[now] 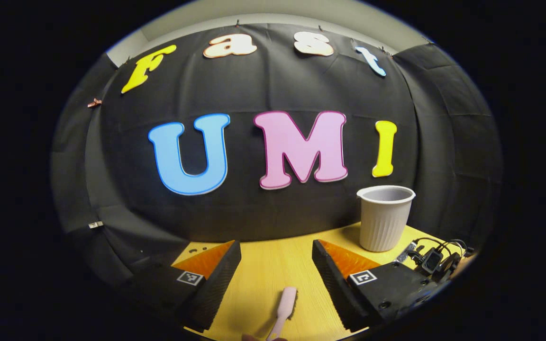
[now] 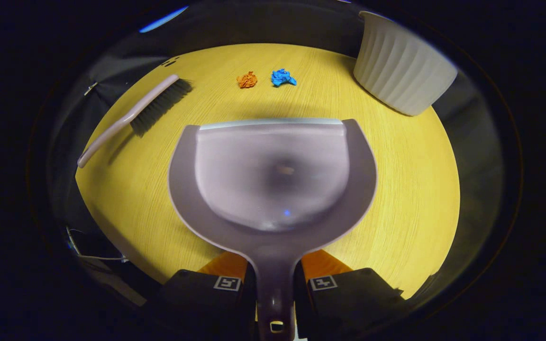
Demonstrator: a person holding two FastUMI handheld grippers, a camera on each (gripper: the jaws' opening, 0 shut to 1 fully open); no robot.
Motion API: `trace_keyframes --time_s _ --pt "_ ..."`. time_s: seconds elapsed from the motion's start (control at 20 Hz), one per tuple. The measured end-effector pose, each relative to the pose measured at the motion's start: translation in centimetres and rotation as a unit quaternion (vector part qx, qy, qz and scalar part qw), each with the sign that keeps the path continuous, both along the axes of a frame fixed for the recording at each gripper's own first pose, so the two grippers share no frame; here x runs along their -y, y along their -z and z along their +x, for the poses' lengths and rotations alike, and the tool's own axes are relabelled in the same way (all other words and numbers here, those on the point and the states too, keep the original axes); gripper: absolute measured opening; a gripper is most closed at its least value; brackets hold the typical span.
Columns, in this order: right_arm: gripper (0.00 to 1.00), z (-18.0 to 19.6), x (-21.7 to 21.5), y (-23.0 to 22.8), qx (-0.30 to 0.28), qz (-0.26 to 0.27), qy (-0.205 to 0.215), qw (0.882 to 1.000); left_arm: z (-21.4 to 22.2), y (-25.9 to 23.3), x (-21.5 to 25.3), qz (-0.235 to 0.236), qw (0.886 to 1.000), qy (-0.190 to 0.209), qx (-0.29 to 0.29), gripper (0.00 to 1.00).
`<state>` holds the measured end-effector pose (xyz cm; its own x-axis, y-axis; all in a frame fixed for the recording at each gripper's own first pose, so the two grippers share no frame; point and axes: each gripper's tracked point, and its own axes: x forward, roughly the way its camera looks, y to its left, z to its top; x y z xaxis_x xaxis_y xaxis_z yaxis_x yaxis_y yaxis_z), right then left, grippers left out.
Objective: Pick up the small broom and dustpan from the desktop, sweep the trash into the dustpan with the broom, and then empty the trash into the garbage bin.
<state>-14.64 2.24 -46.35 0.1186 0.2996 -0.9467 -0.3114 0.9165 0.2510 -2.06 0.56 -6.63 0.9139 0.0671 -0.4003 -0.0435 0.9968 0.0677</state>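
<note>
In the right gripper view my right gripper (image 2: 274, 279) is shut on the handle of the mauve dustpan (image 2: 273, 175), which I hold over the yellow desktop (image 2: 396, 199) with its lip pointing away. Beyond the lip lie an orange paper wad (image 2: 247, 79) and a blue paper wad (image 2: 282, 77). The small broom (image 2: 135, 116) lies flat at the left, bristles toward the far edge. The ribbed white garbage bin (image 2: 401, 66) stands at the far right. In the left gripper view my left gripper (image 1: 277, 265) is open, low over the desk, with the broom's pink handle tip (image 1: 285, 308) between and below its fingers.
A black device with cables (image 1: 436, 258) lies at the desk's right edge beside the garbage bin (image 1: 384, 218). The black cloth wall rises straight behind the desk. A thin cable (image 2: 93, 255) hangs off the near left edge.
</note>
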Motion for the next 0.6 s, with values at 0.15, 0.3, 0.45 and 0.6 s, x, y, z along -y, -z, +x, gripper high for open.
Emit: trace_keyframes --time_s 0.15,0.3,0.45,0.6 --pt "0.33 0.4 0.4 -0.6 0.015 0.006 0.003 1.0 -1.3 4.7 -0.1 -0.033 0.996 0.009 -0.078 0.97" --pt "0.32 0.8 1.3 -1.8 0.033 0.007 -0.001 0.999 -3.1 10.2 -0.4 -0.05 0.985 0.003 -0.164 0.98" --pt "0.36 0.9 2.1 -2.7 0.035 0.01 -0.001 0.999 -4.6 15.7 -0.5 -0.056 0.968 0.014 -0.245 0.97" --pt "0.4 0.9 2.9 -3.2 0.036 0.011 0.004 0.999 -6.0 20.5 -0.6 -0.056 0.947 0.027 -0.314 0.96"
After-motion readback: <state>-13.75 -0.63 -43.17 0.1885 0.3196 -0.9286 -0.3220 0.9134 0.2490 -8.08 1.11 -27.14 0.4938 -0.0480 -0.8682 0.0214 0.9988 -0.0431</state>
